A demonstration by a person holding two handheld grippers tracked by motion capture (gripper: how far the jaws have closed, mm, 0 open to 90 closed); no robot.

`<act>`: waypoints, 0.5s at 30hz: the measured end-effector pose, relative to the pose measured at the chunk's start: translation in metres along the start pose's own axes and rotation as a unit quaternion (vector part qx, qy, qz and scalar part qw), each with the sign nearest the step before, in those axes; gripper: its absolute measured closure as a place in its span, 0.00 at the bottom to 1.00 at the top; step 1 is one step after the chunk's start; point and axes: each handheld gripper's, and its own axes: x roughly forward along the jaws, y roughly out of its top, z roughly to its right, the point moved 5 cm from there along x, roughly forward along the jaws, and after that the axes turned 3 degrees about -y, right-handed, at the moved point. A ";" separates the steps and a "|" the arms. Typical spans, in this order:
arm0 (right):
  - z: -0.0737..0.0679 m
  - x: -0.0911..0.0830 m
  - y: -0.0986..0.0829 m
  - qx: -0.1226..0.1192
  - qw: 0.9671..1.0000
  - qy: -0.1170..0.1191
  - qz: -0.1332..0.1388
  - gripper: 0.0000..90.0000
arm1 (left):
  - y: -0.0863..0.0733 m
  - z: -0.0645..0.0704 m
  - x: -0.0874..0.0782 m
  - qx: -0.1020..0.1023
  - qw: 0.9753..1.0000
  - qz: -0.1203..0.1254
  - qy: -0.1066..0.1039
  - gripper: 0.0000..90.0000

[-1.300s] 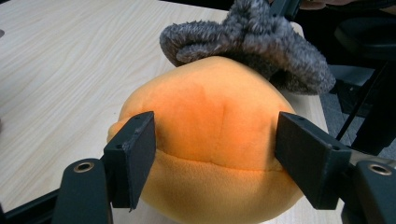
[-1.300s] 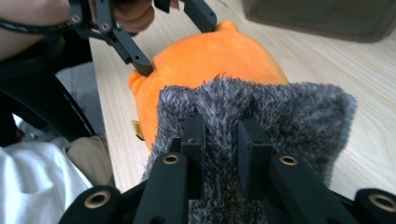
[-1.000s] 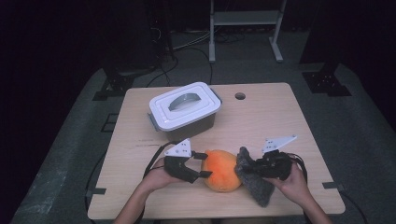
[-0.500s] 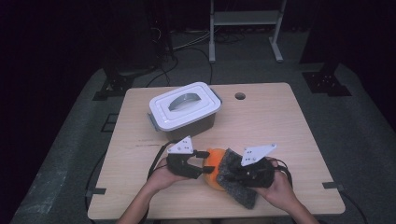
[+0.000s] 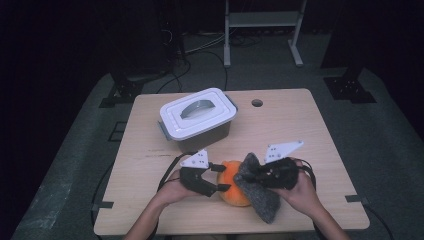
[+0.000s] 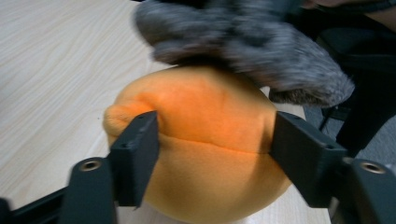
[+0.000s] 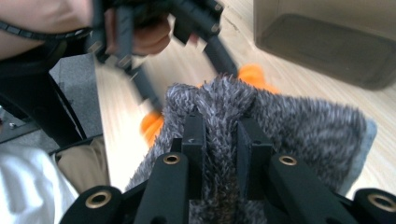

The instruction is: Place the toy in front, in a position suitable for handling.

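Grey fuzzy cloth (image 5: pixel 260 192), pinched in my right tool (image 5: pixel 256 174), now drapes over the round orange plush (image 5: pixel 231 186) my left tool (image 5: pixel 220 178) clamps; wiping can begin.

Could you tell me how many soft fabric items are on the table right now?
2: an orange plush toy between the left gripper jaws near the front edge, and a grey fuzzy cloth pinched by the right gripper, draped against the toy's right side.

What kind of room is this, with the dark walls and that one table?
Probably a lab or studio set up for recording. A lone wooden table stands on grey floor among dark surroundings, cables trail across the floor behind it, and black stand feet and a metal frame sit around it.
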 end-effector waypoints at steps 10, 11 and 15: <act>0.010 0.020 0.002 0.006 0.999 0.025 -0.023 0.83 | -0.006 0.000 -0.003 0.007 1.000 -0.011 0.006 0.33; 0.010 0.020 0.002 0.006 0.999 0.025 -0.023 0.83 | -0.006 0.000 -0.003 0.007 1.000 -0.011 0.006 0.33; 0.017 0.002 -0.007 0.025 0.999 0.012 -0.016 0.83 | -0.005 0.004 -0.002 0.023 0.999 -0.022 0.004 0.33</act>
